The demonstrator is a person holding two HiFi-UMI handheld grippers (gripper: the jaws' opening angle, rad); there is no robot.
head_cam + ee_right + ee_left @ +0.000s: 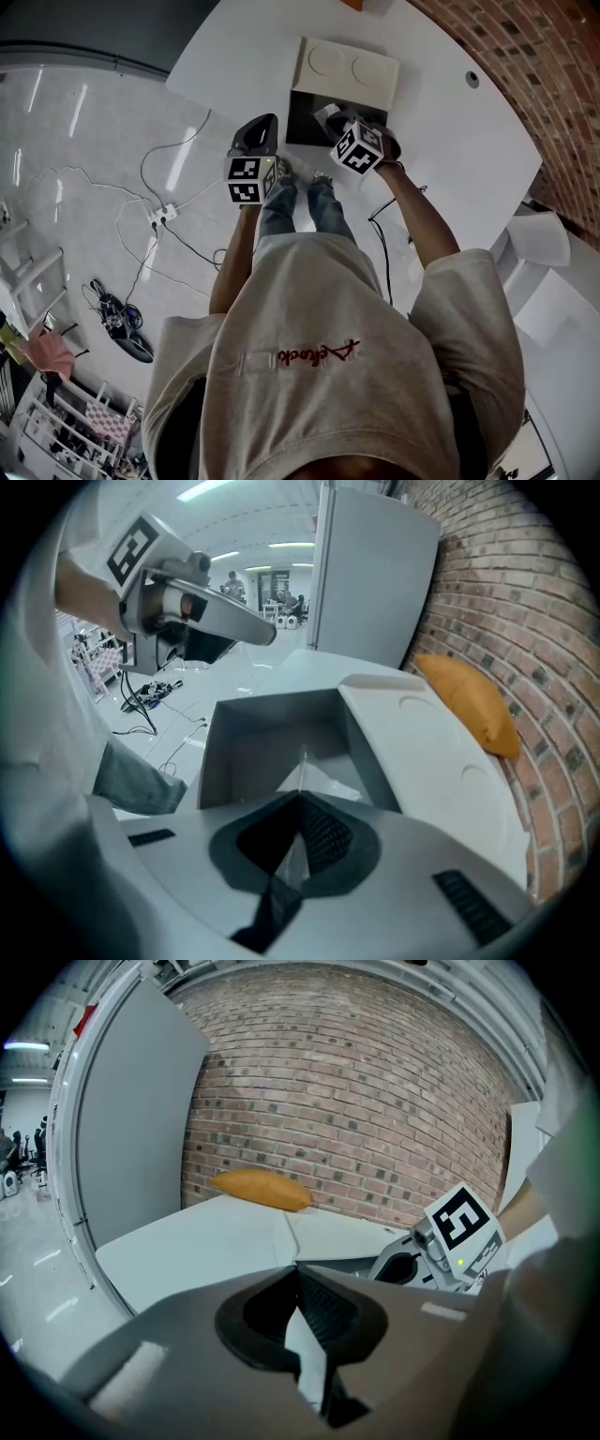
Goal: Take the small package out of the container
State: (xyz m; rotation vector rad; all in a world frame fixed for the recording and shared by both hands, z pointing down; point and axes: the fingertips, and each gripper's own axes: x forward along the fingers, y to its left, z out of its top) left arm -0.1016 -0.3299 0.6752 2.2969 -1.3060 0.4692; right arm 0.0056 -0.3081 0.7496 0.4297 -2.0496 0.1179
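Note:
The container (302, 127) is a grey box on the white table (450, 141), with its white lid (347, 67) folded back. My right gripper (330, 117) reaches down into the box. In the right gripper view its jaws (300, 803) are shut on the small clear package (314, 778), whose edge sticks up in front of the box's grey back wall (272, 728). My left gripper (262, 127) hovers at the table edge left of the box, jaws together with nothing in them (298, 1274). The left gripper view also shows the right gripper (441, 1241).
An orange cushion-like bag (473, 705) lies by the brick wall (375, 1101) behind the lid. A power strip (161, 214) and cables lie on the floor at the left. White furniture (539, 239) stands at the right. The person's legs are under the table edge.

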